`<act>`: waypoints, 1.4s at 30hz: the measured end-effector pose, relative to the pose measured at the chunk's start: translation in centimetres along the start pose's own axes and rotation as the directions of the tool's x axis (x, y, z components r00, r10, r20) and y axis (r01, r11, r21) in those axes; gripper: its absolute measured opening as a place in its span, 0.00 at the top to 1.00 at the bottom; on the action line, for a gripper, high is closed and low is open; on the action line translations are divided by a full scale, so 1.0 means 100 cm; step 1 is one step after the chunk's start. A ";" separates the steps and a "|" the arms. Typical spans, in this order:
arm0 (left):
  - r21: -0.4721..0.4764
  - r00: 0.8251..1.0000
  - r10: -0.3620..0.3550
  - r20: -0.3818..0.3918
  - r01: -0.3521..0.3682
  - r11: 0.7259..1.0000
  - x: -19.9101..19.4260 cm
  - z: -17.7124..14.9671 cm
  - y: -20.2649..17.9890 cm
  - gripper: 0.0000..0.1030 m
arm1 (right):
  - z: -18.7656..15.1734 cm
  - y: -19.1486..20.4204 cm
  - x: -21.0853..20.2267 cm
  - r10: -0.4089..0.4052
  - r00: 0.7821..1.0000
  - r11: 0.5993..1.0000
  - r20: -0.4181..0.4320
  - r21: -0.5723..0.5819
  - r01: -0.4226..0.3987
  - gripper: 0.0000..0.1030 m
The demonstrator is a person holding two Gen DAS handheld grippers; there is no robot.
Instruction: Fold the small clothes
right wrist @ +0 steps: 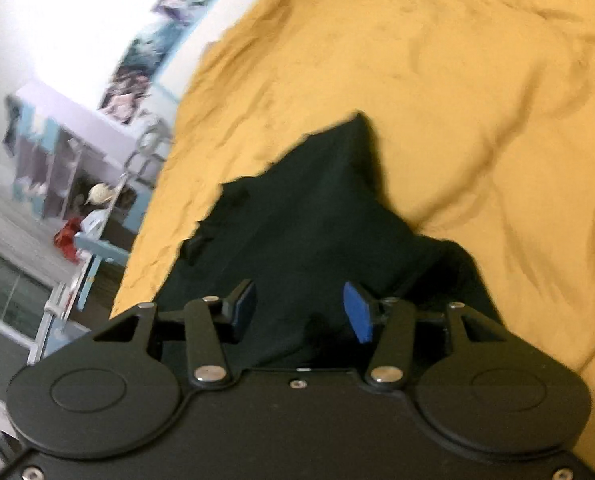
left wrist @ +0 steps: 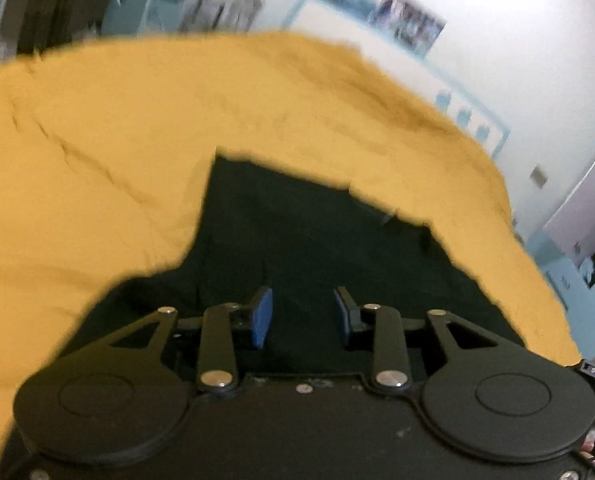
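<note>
We see a wrinkled yellow bedspread (left wrist: 137,128) bearing a dark garment (left wrist: 297,232), posters (left wrist: 411,20) on the wall beyond it. Above the garment, the left gripper (left wrist: 303,316) and right gripper (right wrist: 299,308) stand spread, pinching nothing.

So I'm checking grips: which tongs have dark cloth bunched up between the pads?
The right tongs: a garment fold rises between them. The left tongs gape over flat cloth.

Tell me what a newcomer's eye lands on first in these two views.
The mustard-yellow bedspread fills most of both views, with a dark garment lying on it just ahead of the grippers. The left gripper and right gripper stand over the garment, blue pads apart.
</note>
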State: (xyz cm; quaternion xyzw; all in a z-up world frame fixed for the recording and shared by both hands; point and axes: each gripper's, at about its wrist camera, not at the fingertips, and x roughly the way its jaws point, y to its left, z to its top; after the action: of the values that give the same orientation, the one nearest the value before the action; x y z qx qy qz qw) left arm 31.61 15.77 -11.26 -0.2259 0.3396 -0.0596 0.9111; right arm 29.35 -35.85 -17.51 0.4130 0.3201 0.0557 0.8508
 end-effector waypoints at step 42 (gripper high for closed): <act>-0.134 0.935 -0.341 -0.101 0.326 0.936 -0.247 -0.145 0.159 0.50 | -0.144 -0.094 -0.263 0.188 0.965 0.971 -0.181 -0.110 -0.210 0.43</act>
State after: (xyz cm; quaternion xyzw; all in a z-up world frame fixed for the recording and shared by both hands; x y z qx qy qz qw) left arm 2.69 31.02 -13.54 -0.3285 0.3545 -0.2075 0.8505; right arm -1.52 -41.84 -17.89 0.3814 0.3436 0.1964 0.8354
